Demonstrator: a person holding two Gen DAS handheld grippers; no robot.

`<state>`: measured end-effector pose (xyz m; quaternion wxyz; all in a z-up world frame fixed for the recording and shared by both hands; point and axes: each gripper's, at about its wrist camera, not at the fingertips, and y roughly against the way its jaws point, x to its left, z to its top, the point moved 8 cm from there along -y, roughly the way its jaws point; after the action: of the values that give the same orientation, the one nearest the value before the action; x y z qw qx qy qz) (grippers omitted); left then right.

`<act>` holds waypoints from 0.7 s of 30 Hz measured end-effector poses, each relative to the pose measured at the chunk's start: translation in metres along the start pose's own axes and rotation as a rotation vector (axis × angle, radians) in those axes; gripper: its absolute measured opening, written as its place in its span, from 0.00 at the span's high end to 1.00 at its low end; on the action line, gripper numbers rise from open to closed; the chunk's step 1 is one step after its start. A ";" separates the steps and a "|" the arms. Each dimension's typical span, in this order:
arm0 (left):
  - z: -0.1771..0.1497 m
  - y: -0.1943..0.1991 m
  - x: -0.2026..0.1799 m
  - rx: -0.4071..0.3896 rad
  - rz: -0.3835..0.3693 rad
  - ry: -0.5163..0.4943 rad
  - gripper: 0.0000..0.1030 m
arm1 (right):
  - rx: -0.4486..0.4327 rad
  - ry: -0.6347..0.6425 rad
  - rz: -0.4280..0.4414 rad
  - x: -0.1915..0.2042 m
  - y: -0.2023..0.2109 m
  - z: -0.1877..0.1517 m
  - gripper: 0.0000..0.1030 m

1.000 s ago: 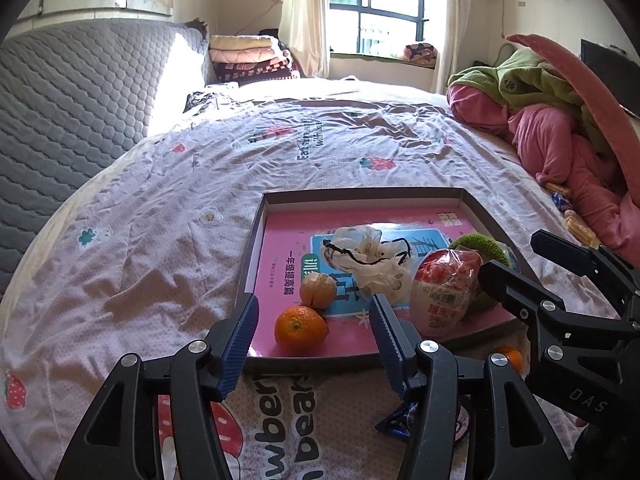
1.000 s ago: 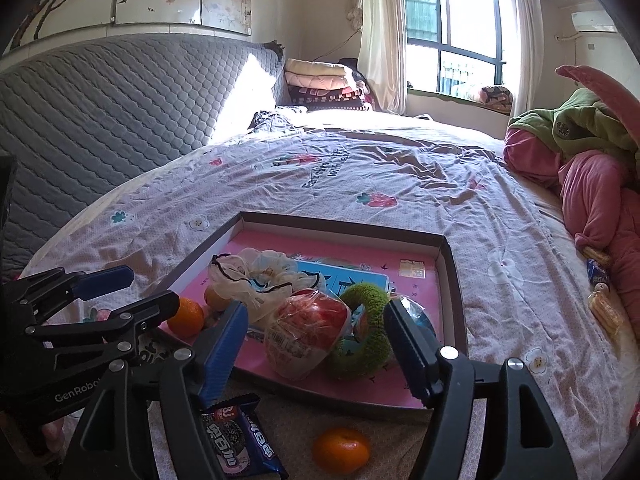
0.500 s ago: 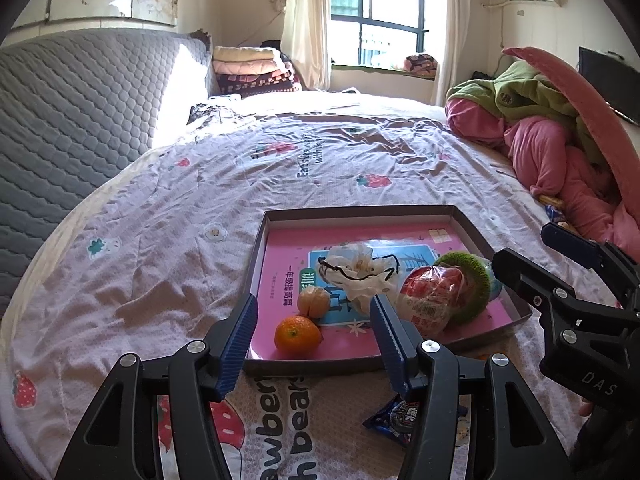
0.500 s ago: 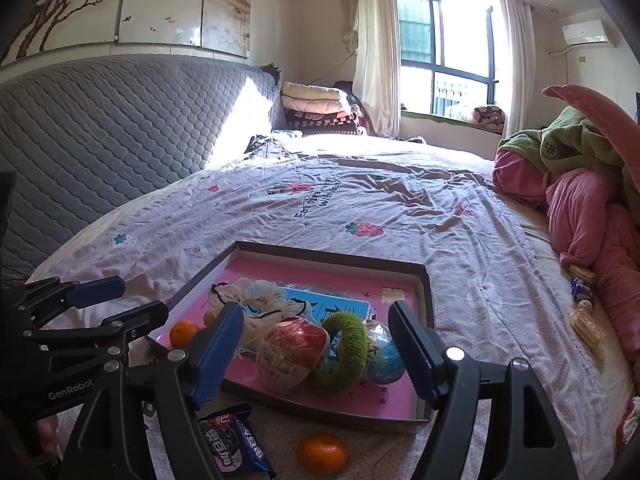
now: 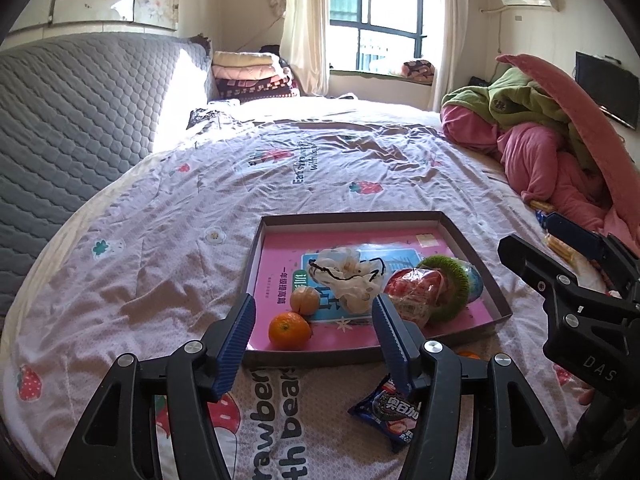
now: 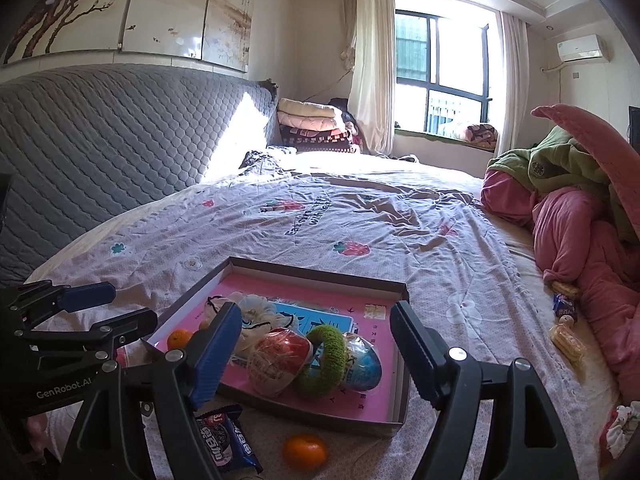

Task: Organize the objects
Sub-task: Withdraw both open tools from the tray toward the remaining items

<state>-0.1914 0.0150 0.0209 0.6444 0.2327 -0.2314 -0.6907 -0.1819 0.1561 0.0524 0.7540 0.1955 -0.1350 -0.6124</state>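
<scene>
Bed (image 5: 168, 264) seen broad and bare beyond the tray (image 5: 460, 236); quilts (image 6: 576, 232) piled along its right edge. Tray laid near the bed's front edge, filled with oranges (image 5: 289, 330), bag, ring, egg. Outside its front rim: one orange (image 6: 305, 451) and a cookie pack (image 6: 228, 438). Left gripper (image 5: 314, 342) and right gripper (image 6: 316, 352) held above, jaws wide, just opened further, nothing gripped.

A bed (image 5: 168, 248) is being covered by a pale strawberry-print sheet. A shallow box tray (image 5: 472, 258), a blue biscuit packet (image 6: 228, 438), a loose orange (image 6: 305, 451) and heaped pink and green bedding (image 6: 576, 216) are being carried directly on it.
</scene>
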 end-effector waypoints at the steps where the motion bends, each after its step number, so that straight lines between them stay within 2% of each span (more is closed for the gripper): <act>1: 0.000 0.003 -0.001 -0.003 -0.001 0.001 0.39 | -0.008 0.003 -0.005 -0.001 0.003 0.001 0.26; 9: -0.005 0.016 -0.006 -0.005 -0.004 -0.005 0.38 | -0.032 0.012 -0.031 -0.005 0.021 0.000 0.25; 21: -0.026 0.022 -0.021 0.017 -0.020 -0.038 0.38 | -0.021 0.018 -0.045 -0.002 0.033 -0.015 0.24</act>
<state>-0.1568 0.0340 0.0151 0.6309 0.2273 -0.2474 -0.6994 -0.1468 0.1659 0.0544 0.7431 0.1960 -0.1174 -0.6290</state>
